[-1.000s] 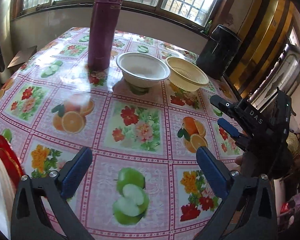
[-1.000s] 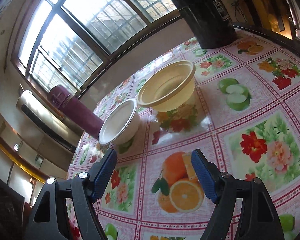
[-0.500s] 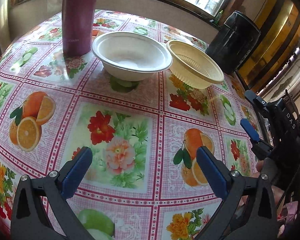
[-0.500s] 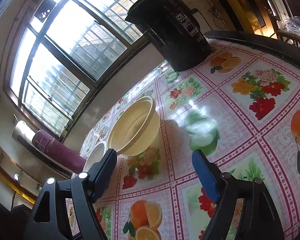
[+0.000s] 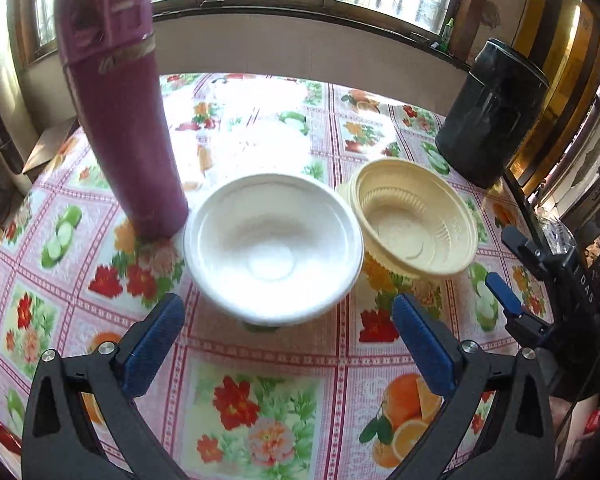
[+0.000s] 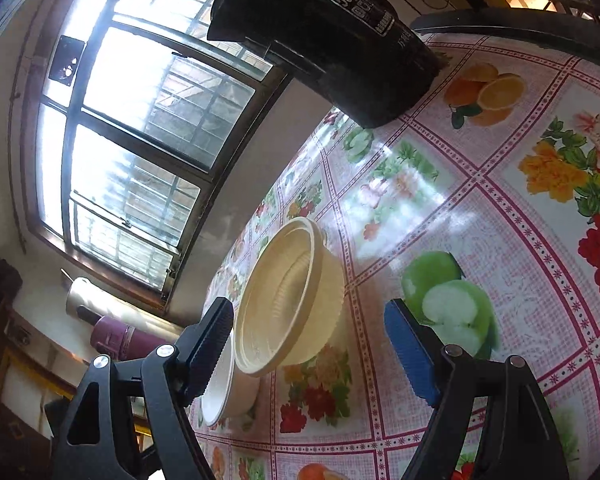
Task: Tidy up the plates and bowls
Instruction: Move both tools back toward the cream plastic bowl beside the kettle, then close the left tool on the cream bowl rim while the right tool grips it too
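My left tool (image 5: 286, 336) and right tool (image 6: 308, 344) both gape apart, gripping nothing; the white bowl (image 5: 272, 248) sits mid-frame on the desk (image 5: 260, 392), touching the yellow bowl (image 5: 412, 224) to its right

Left gripper (image 5: 286, 334) closer to white bowl (image 5: 272, 248).

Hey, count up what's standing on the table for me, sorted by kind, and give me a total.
Bowls: 2, the white bowl and the yellow bowl, side by side on the table
Flasks: 1, the purple flask, upright, left of the white bowl
Black canisters: 1, the black canister, behind the yellow bowl
Total: 4
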A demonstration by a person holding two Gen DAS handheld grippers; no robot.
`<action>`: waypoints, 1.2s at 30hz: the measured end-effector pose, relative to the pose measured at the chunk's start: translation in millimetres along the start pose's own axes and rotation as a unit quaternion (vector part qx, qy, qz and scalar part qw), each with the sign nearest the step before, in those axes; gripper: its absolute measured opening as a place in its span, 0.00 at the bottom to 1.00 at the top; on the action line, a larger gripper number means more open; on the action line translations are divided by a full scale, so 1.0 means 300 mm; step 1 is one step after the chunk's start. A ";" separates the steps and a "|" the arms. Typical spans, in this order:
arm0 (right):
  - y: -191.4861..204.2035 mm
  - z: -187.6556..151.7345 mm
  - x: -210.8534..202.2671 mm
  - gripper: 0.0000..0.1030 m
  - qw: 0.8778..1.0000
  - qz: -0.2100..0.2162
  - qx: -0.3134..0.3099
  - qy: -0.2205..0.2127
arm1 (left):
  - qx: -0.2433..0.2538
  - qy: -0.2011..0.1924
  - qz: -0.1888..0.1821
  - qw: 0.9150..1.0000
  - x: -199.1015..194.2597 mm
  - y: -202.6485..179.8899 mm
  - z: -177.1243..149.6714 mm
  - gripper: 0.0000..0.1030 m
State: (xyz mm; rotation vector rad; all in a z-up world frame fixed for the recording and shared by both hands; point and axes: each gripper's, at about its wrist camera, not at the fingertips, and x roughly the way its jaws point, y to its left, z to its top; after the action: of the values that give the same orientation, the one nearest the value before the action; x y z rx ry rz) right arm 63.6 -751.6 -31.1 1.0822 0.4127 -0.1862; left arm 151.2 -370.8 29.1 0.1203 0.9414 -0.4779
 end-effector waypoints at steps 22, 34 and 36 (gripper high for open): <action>-0.002 0.077 0.098 0.78 0.998 0.054 0.021 0.015 | 0.054 0.120 -0.045 0.990 0.409 -0.183 0.385 1.00; -0.011 0.067 0.134 0.65 0.998 0.048 0.020 0.037 | 0.077 0.174 -0.071 0.979 0.454 -0.232 0.332 1.00; -0.008 0.066 0.144 0.56 0.998 0.046 0.015 0.044 | 0.086 0.178 -0.068 0.978 0.459 -0.247 0.325 1.00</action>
State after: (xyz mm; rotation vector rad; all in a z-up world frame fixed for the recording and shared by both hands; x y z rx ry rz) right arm 106.7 -767.9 -42.9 1.1394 0.4381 -0.0631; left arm 259.2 -513.3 -15.8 0.3068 1.2633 -0.6786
